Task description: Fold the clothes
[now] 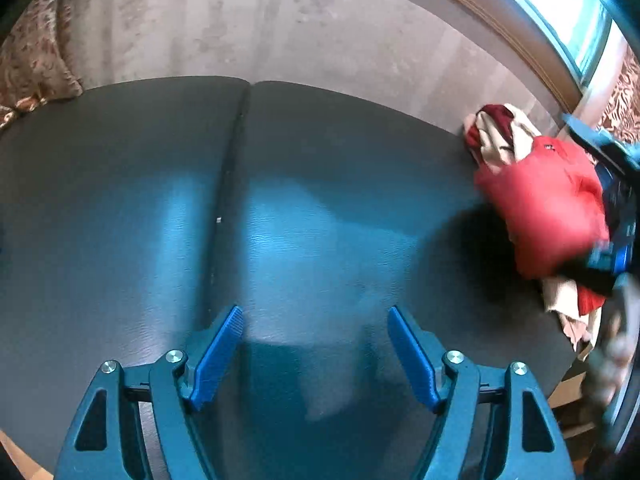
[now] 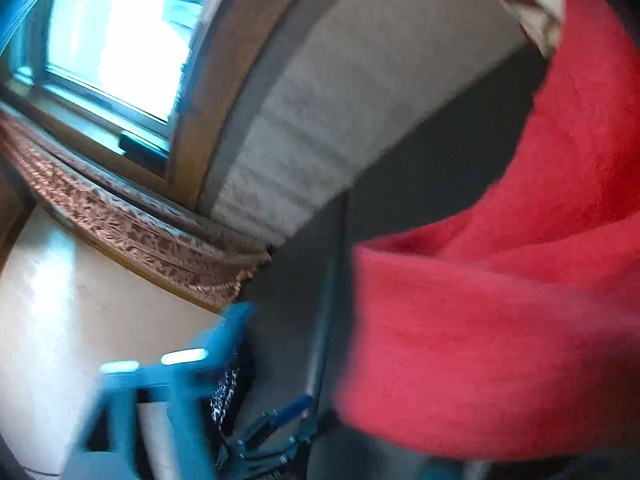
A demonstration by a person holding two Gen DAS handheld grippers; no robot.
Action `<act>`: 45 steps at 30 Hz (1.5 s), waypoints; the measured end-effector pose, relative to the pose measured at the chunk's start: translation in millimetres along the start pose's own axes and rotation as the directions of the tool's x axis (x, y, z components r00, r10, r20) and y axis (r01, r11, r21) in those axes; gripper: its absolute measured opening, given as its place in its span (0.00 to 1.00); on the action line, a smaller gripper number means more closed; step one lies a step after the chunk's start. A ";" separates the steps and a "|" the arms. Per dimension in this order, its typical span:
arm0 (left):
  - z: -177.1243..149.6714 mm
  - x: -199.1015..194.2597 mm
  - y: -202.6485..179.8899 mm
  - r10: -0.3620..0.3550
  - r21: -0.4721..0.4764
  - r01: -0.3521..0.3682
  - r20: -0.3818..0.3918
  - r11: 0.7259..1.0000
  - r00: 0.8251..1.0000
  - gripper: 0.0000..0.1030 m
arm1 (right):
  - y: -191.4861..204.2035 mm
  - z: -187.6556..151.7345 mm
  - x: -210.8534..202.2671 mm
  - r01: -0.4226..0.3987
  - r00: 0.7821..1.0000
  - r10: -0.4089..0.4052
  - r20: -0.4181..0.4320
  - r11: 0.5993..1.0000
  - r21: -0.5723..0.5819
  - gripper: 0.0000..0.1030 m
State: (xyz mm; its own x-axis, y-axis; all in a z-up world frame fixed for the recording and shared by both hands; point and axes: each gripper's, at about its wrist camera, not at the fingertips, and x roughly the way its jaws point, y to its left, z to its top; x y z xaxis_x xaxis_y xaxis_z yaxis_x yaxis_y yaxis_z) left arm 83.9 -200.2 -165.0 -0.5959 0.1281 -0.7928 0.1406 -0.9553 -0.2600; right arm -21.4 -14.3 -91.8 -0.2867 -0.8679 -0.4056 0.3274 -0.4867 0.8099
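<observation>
A red garment [image 1: 544,208] lies on a heap of clothes [image 1: 500,136] at the right edge of the dark table [image 1: 320,200]. My left gripper [image 1: 314,344] is open and empty, hovering over the bare table middle, well left of the heap. My right gripper shows at the far right of the left wrist view [image 1: 616,216], right against the red garment. In the blurred right wrist view the red garment [image 2: 500,320] fills the right half and hides the right finger; only the left finger [image 2: 224,344] shows. I cannot tell if the jaws hold the cloth.
A seam [image 1: 228,200] runs down the table. Beyond the far edge is a pale carpet [image 1: 280,28]. A window [image 2: 120,28] and patterned curtain [image 2: 132,224] stand by the table's right end. A patterned cushion [image 1: 32,60] sits far left.
</observation>
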 end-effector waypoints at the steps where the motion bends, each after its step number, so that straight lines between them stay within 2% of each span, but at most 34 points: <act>1: 0.1 -0.3 -0.9 -0.007 0.003 0.007 -0.001 1.000 1.000 0.74 | -2.2 -8.5 3.4 0.016 1.000 -0.016 -0.016 1.000 0.013 1.00; 4: 0.5 -1.0 -3.6 -0.029 0.012 0.029 -0.006 1.000 1.000 0.74 | -16.6 -35.2 2.4 0.064 0.997 -0.061 -0.044 0.997 0.050 1.00; 8: 1.0 -2.0 -7.3 -0.057 0.024 0.057 -0.012 0.998 0.998 0.74 | -39.8 -59.4 -28.7 0.095 0.995 -0.093 -0.030 0.993 0.072 1.00; 11: 14.2 10.8 -35.9 -0.110 0.059 0.111 -0.030 0.992 0.994 0.74 | -42.1 -67.9 -50.4 0.136 0.991 -0.136 0.002 0.989 0.053 1.00; 13: 23.1 19.5 -55.2 -0.144 0.082 0.148 -0.044 0.986 0.989 0.74 | -34.2 -72.9 -60.0 0.186 0.982 -0.186 0.025 0.982 -0.011 1.00; 15: 31.9 28.2 -74.4 -0.178 0.105 0.184 -0.058 0.977 0.982 0.74 | -38.9 -76.3 -73.9 0.180 0.983 -0.180 0.037 0.984 0.012 1.00; 16: 36.4 32.5 -84.1 -0.195 0.115 0.202 -0.066 0.973 0.979 0.73 | -46.5 -77.4 -79.9 0.155 0.987 -0.158 0.042 0.986 0.062 1.00; 17: 40.8 36.8 -93.7 -0.212 0.126 0.220 -0.073 0.967 0.975 0.73 | -54.2 -78.4 -85.9 0.129 0.990 -0.136 0.049 0.985 0.113 1.00; 20: 54.1 49.8 -122.6 -0.261 0.158 0.274 -0.097 0.949 0.960 0.74 | -68.9 -81.9 -97.5 0.150 0.987 -0.156 0.042 0.980 0.131 1.00; 23: 67.4 62.8 -151.5 -0.308 0.188 0.327 -0.123 0.926 0.943 0.73 | -67.8 -86.8 -99.4 0.197 0.979 -0.201 0.035 0.976 0.089 1.00; 27: 83.5 88.6 -166.3 -0.342 0.179 0.381 -0.214 0.907 0.915 0.73 | -58.4 -84.9 -90.4 0.264 0.964 -0.263 0.027 0.964 -0.024 1.00; 29: 90.2 96.9 -174.9 -0.347 0.199 0.391 -0.224 0.899 0.911 0.73 | -55.8 -84.5 -81.0 0.287 0.958 -0.287 0.011 0.955 -0.073 1.00; 31: 98.6 108.8 -183.4 -0.373 0.206 0.423 -0.242 0.882 0.896 0.73 | -56.9 -85.4 -69.6 0.293 0.955 -0.296 -0.012 0.952 -0.092 1.00; 35: 105.2 134.9 -198.9 -0.390 0.199 0.454 -0.290 0.868 0.874 0.73 | -61.3 -85.3 -51.2 0.299 0.951 -0.305 -0.051 0.949 -0.101 1.00; 38: 107.1 153.8 -215.0 -0.398 0.212 0.476 -0.326 0.853 0.857 0.73 | -63.4 -80.7 -45.3 0.281 0.957 -0.287 -0.040 0.954 -0.107 1.00; 41: 99.1 175.0 -230.0 -0.370 0.239 0.479 -0.386 0.845 0.845 0.73 | -67.5 -74.4 -39.5 0.255 0.966 -0.259 -0.028 0.962 -0.097 1.00; 45: 83.7 173.6 -247.0 -0.315 0.366 0.435 -0.343 0.823 0.885 0.73 | -73.9 -70.9 -37.9 0.215 0.976 -0.217 -0.010 0.973 -0.086 1.00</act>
State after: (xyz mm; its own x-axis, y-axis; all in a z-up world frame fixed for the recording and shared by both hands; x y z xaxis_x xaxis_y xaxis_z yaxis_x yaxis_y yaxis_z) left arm -120.5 35.7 -192.3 -0.3006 0.5055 -0.8088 -0.4326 -0.8280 -0.3567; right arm 29.1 47.5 -166.3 -0.3423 -0.7425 -0.5758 0.3345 -0.6690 0.6638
